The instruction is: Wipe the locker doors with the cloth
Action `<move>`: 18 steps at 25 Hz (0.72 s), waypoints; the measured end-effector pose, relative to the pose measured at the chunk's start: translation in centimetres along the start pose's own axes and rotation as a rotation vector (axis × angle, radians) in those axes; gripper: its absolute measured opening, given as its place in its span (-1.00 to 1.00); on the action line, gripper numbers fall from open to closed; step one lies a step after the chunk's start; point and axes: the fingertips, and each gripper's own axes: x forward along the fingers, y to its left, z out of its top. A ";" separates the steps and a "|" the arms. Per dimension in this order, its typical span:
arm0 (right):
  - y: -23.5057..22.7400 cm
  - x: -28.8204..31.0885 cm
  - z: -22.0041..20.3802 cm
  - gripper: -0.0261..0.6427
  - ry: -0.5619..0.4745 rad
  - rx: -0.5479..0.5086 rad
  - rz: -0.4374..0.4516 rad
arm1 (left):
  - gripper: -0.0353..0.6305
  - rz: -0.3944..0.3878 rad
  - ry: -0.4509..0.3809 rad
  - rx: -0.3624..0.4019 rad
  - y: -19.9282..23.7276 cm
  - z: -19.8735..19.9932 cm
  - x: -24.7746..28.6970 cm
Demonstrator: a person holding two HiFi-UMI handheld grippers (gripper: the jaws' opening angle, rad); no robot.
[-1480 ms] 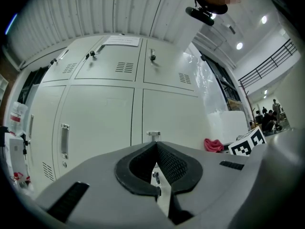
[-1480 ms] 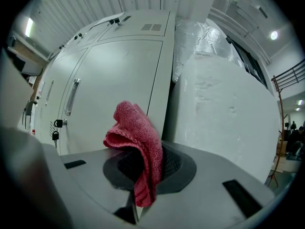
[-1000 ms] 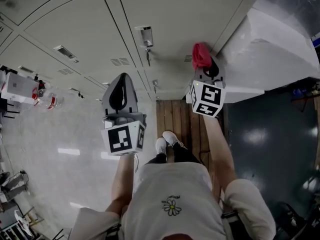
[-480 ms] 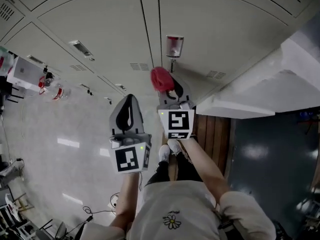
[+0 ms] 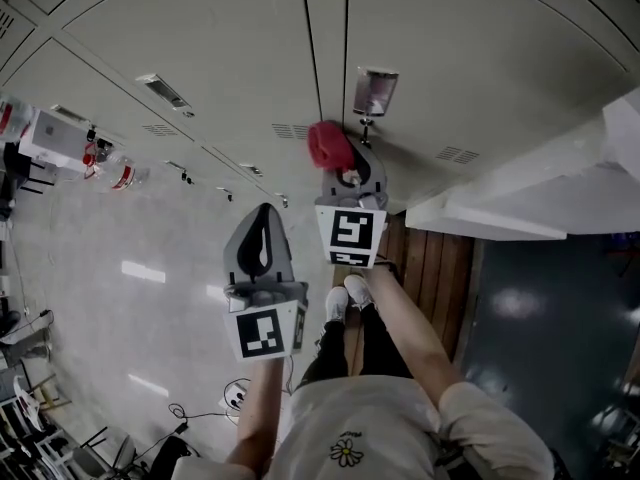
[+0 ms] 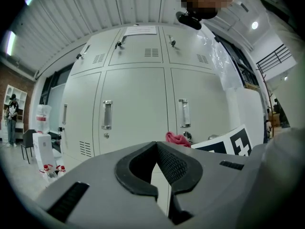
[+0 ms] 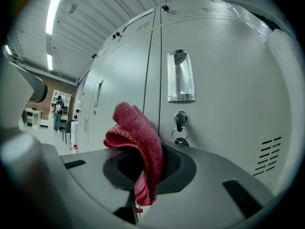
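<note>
Smooth grey locker doors (image 5: 200,38) — nubbly red cloth (image 7: 138,132)

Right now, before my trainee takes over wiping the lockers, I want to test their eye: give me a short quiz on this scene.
1. Which gripper holds the red cloth?
2. True or false: the left gripper is open and carries a spray bottle.
3. Below the recessed handle on the locker door ahead of the cloth sits: A a padlock, B a key in a lock, C a sticker.
Key: 1 the right gripper; 2 false, it is shut and empty; 3 B, the key.
</note>
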 end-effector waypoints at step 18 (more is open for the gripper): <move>-5.7 -2.6 -0.1 -0.80 -0.008 -0.072 -0.076 | -0.84 -0.084 -0.004 0.002 -3.8 1.0 1.7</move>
